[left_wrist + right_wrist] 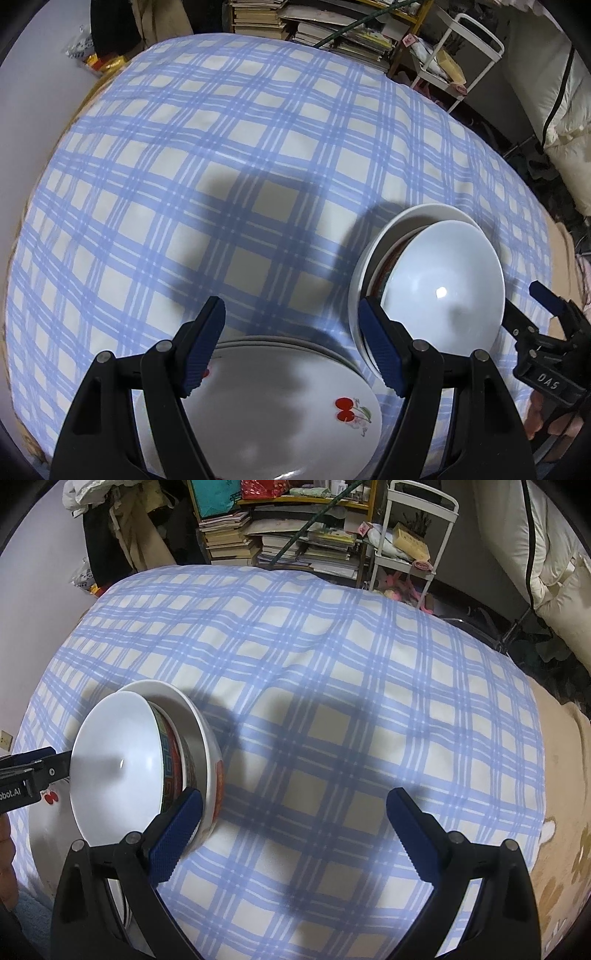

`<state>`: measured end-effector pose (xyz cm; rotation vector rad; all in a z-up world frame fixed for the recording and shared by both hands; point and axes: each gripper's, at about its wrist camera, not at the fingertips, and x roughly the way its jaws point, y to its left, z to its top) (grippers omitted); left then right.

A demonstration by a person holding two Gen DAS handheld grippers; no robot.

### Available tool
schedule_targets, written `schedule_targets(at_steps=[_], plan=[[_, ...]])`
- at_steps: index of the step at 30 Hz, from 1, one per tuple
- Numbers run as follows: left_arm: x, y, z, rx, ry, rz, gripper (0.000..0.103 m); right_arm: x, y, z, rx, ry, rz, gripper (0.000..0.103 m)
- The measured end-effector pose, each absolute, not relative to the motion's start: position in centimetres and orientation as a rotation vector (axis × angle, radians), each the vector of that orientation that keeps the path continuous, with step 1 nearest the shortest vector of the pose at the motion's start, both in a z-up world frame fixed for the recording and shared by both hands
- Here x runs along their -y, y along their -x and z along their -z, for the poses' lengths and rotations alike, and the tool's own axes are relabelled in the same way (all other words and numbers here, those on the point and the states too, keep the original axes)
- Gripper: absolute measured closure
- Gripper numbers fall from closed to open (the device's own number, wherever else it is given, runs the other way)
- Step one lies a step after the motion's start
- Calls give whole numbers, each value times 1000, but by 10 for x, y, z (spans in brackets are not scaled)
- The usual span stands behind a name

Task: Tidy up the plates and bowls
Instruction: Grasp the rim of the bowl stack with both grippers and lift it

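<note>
A stack of white plates, the top one with a red cherry print [280, 402], lies at the table's near edge under my left gripper [291, 343], which is open and empty above it. Right of it stands a nest of bowls [439, 291]: a white inner bowl [114, 753], a bowl with a red and green patterned rim [173, 760] and a white outer bowl [207, 746]. My right gripper [295, 834] is open and empty, its left finger [177, 842] beside the bowls' rim. The right gripper also shows in the left wrist view [546, 332].
A blue and white checked cloth [229, 155] covers the table. Behind it are shelves of stacked books [280, 539] and a white wire cart [413, 542]. A white padded bundle [554, 565] sits at the far right. A beige cloth [561, 812] lies at the right edge.
</note>
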<state>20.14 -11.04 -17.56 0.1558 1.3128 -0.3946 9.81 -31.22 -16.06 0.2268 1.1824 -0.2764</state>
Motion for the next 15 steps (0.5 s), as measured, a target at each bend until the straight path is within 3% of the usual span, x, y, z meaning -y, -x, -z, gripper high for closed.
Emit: schedule_targets(at_steps=[15], plan=[[114, -206, 180, -1314, -183, 362, 29, 303, -103, 161, -1230, -213, 283, 0]])
